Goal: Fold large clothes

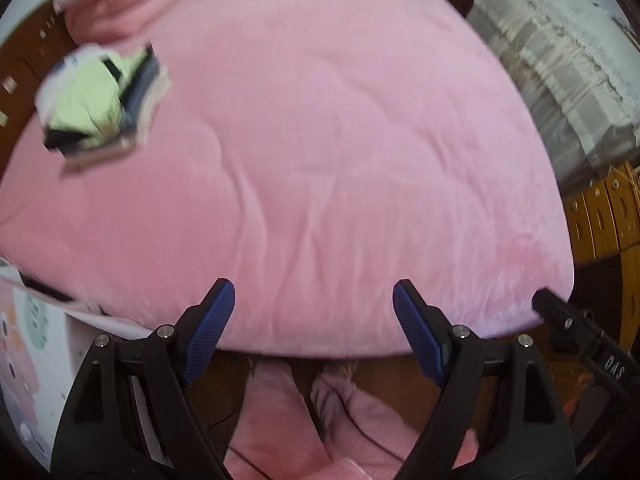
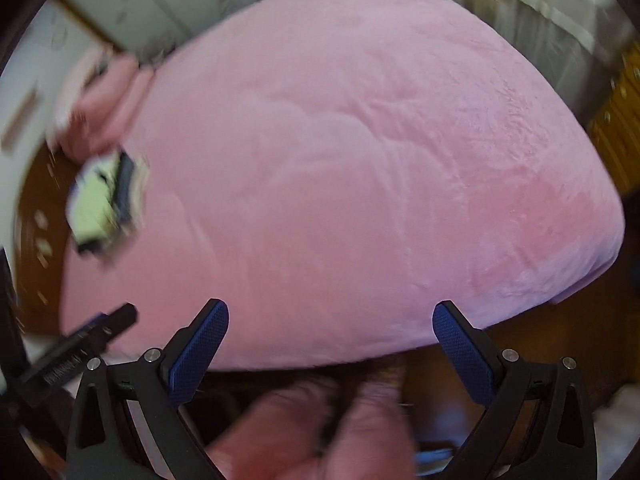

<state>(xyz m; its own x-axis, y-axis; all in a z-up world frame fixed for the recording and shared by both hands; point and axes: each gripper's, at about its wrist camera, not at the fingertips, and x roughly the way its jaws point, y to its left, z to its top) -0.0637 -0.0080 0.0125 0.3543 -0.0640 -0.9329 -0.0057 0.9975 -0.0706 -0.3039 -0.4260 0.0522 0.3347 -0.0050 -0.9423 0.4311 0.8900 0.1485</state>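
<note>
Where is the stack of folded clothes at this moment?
The stack of folded clothes lies on the pink bed cover, at the far left in both wrist views, just in front of the pink pillow.

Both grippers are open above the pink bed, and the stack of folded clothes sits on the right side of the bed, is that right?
Not quite. The stack of folded clothes sits on the left side of the pink bed, as the left wrist view shows. The left gripper and right gripper are indeed open.
</note>
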